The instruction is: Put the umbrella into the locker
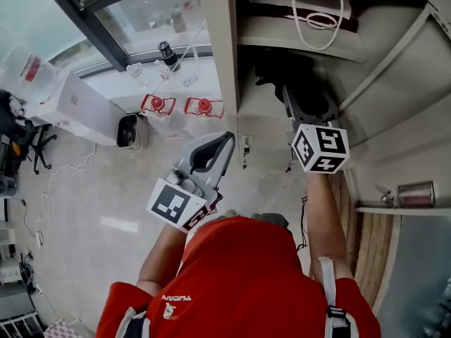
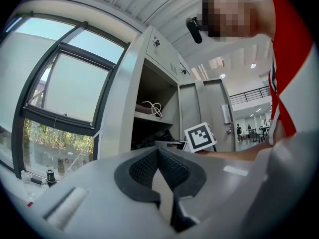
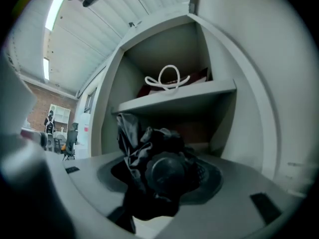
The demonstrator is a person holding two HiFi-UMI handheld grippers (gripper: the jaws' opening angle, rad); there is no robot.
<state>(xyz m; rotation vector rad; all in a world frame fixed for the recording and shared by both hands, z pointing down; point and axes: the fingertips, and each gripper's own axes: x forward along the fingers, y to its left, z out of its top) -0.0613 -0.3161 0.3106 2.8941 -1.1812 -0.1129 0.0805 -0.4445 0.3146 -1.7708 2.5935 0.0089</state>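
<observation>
Locker (image 1: 217, 55) open, beside a window (image 1: 141, 13). Right tool (image 1: 304, 103): jaws about half apart, clamped on the black folded umbrella (image 3: 164, 176), which is at the lower compartment, below the shelf (image 3: 174, 101). Left tool (image 2: 158, 151): jaws fully together, nothing held, outside the locker.

My head camera looked steeply down; my two gripper cameras looked level, sharing the locker (image 3: 234, 133) ahead, right nearer.
</observation>
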